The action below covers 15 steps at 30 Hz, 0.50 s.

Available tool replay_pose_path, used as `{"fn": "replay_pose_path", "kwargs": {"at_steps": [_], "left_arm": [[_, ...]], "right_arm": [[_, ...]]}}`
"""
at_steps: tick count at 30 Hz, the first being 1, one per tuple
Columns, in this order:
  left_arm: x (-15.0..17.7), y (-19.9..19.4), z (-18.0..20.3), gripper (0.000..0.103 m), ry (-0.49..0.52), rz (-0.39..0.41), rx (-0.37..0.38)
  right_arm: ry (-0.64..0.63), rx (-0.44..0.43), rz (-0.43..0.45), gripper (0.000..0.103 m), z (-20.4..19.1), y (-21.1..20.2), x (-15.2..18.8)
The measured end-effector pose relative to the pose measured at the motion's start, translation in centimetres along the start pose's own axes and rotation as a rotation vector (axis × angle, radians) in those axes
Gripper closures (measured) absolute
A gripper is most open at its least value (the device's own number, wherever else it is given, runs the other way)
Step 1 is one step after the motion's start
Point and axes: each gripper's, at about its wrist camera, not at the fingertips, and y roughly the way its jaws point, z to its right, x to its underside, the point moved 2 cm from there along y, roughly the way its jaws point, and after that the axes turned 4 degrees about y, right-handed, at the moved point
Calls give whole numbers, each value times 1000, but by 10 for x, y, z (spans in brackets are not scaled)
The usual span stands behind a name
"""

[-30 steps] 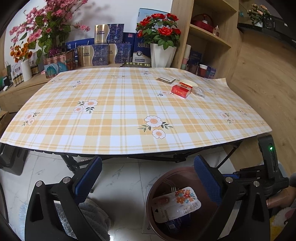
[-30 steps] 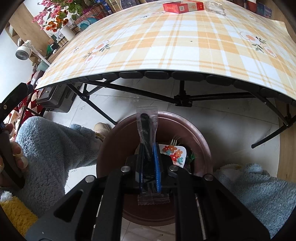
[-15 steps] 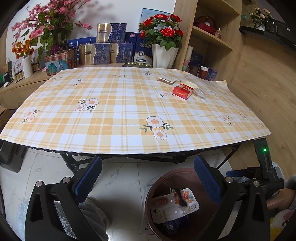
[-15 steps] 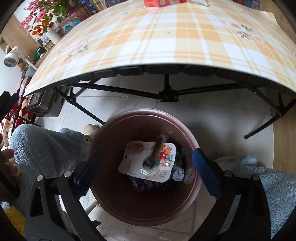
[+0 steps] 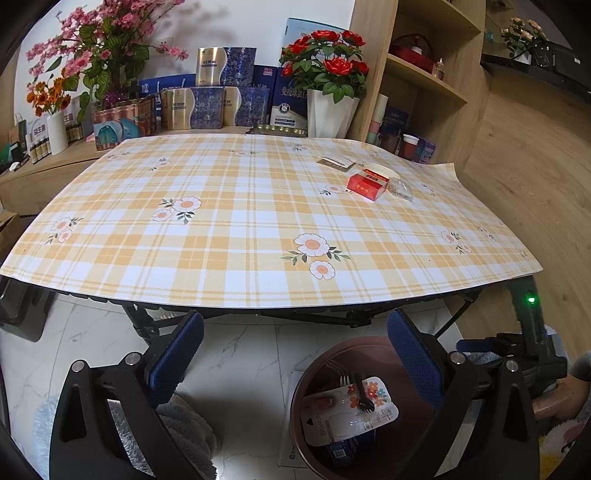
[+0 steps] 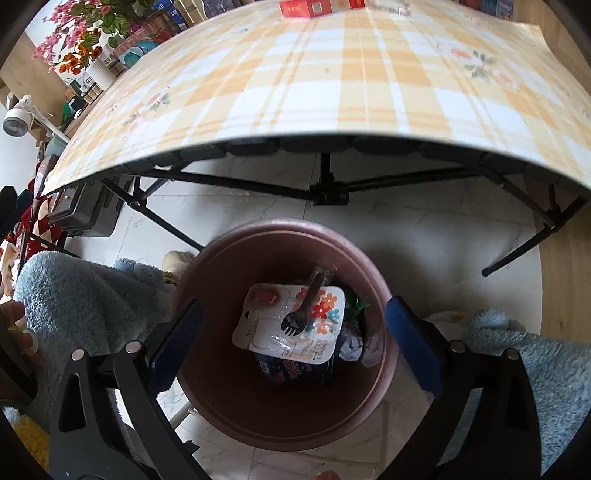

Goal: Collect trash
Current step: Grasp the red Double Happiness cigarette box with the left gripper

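Since the right gripper (image 6: 293, 334) hangs spread w/ nothing in it over the bin (image 6: 221, 406), red box (image 5: 367, 183) on table's next imo: light, stiff cardboard, pinch its long sides. Left gripper (image 5: 295, 350) also spread, empty.

The red box (image 6: 317, 8) is cut off by the top edge in the right wrist view, and the worktop (image 6: 332, 92) there is blurred. In the bin (image 5: 321, 369), the dark packets (image 6: 295, 369) lie mostly hidden under the white lid (image 6: 291, 321); its print is too small to read.
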Motion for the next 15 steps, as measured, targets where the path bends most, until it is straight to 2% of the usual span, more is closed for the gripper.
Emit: {"fn": "replay_pose_path", "kwargs": {"at_steps": [7, 11, 15], "left_arm": [[-14, -10, 1, 6, 5, 62, 42], [-34, -8, 18, 6, 133, 112, 50], [-64, 10, 34, 6, 216, 110, 92]], "right_arm": [[14, -61, 178, 6, 5, -49, -14], [44, -107, 291, 6, 20, -80, -29], [86, -88, 380, 6, 40, -105, -50]]}}
